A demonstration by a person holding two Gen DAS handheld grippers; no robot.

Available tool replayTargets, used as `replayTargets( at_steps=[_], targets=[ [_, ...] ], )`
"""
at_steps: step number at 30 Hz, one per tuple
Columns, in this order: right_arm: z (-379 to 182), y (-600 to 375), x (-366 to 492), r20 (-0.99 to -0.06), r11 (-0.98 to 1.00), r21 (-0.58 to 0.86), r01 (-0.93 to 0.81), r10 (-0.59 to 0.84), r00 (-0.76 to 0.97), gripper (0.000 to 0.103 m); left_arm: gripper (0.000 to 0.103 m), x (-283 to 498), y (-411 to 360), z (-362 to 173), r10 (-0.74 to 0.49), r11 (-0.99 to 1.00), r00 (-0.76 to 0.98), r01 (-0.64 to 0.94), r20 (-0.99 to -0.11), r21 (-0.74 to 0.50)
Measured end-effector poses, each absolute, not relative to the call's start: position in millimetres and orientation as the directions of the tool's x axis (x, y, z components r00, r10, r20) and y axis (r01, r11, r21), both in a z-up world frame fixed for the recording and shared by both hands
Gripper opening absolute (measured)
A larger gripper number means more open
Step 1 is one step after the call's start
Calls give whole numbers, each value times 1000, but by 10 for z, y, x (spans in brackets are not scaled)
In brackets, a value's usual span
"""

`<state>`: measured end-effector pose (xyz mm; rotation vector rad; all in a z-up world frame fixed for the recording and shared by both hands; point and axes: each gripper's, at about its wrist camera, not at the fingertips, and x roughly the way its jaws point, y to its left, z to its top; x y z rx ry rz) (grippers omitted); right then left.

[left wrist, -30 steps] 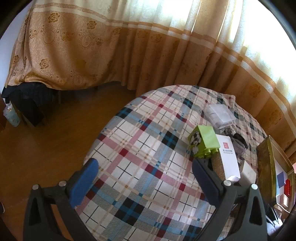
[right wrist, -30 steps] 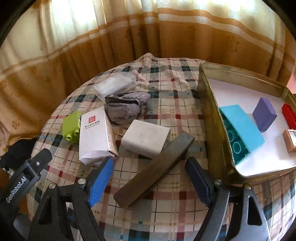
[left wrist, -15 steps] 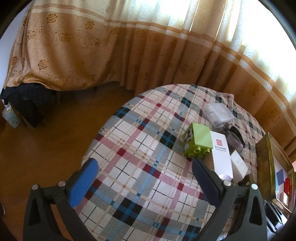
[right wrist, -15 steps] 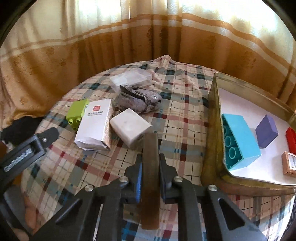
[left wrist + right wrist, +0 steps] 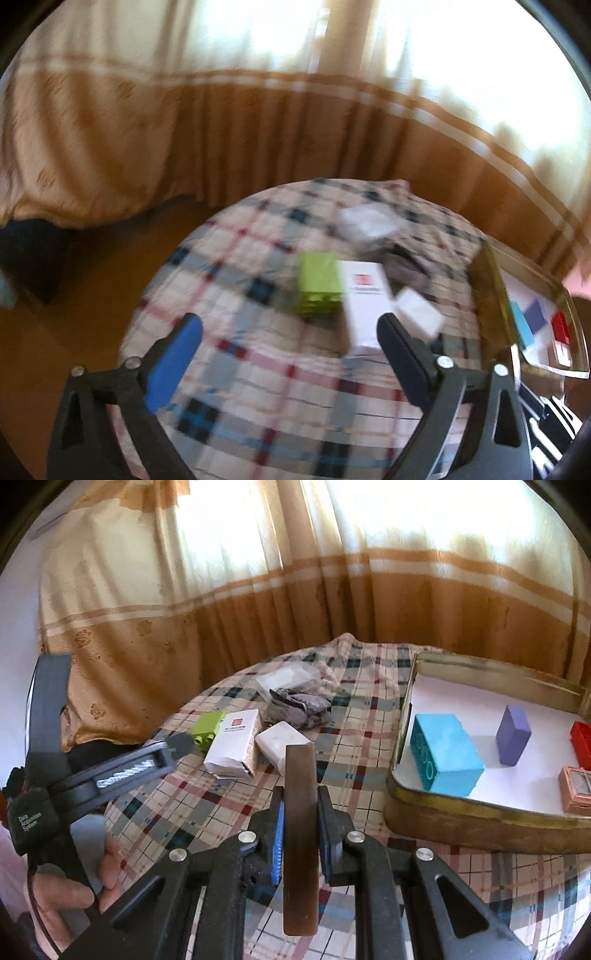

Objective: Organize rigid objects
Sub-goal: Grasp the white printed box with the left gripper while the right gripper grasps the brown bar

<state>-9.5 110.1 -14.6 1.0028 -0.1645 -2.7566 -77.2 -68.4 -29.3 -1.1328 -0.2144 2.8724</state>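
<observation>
My right gripper (image 5: 300, 805) is shut on a long dark brown bar (image 5: 300, 771), which sticks out forward, lifted over the plaid tablecloth. To its right a brass-coloured tray (image 5: 436, 812) holds a cyan brick (image 5: 445, 751), a purple block (image 5: 512, 734), a red brick (image 5: 581, 738) and a pink box (image 5: 576, 790). My left gripper (image 5: 288, 325) hovers over the cloth, jaws wide and closing a little, nothing between them. Ahead of it lie a green brick (image 5: 319, 284), a white carton (image 5: 364, 302) and a white block (image 5: 419, 314).
A grey cloth bundle (image 5: 299, 710) and a clear plastic bag (image 5: 288, 677) lie at the far side of the round table. A person's hand (image 5: 74, 890) holds the left gripper's handle at the table's left edge. Curtains hang behind; wooden floor lies left of the table.
My right gripper closed on the brown bar and lifted it off the cloth, turning toward the tray. The left gripper swung right and rose a little; its view is now blurred.
</observation>
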Motion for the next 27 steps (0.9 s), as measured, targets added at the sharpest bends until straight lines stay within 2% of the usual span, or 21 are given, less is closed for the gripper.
replayTargets(
  at_steps=[1, 4, 6, 8, 12, 15, 18, 22, 27],
  targets=[
    [-136, 1104, -60, -614, -975, 167, 149, -221, -758, 17, 95, -799, -579, -293, 98, -992, -723, -12, -684, -129],
    [-79, 1154, 27, -577, -979, 166, 120, -195, -793, 17, 81, -902, -385, -341, 116, -992, -687, -48, -717, -115],
    [-72, 1193, 36, -572, -978, 177, 110, -193, -797, 17, 76, -984, -287, -392, 120, -993, -654, -61, -747, -106],
    [-63, 1245, 48, -562, -975, 197, 102, -197, -803, 17, 64, -1062, -232, -430, 122, -992, -631, -60, -766, -109],
    [-76, 1294, 31, -562, -971, 221, 89, -201, -802, 17, 60, -1210, -163, -540, 87, -996, -598, -38, -797, -80],
    [-96, 1305, 23, -568, -969, 232, 86, -207, -797, 17, 61, -1241, -84, -560, 40, -999, -609, -40, -792, -19],
    [-107, 1313, 32, -570, -968, 238, 80, -206, -796, 17, 61, -1257, -66, -563, 37, -999, -622, -40, -782, -15],
    [-111, 1322, 39, -573, -967, 242, 75, -205, -794, 17, 41, -1254, -40, -545, 62, -997, -628, -69, -776, -24],
    [-110, 1331, 50, -569, -969, 238, 60, -189, -800, 17, 41, -1192, 12, -507, 64, -997, -646, -76, -760, -19]
  ],
)
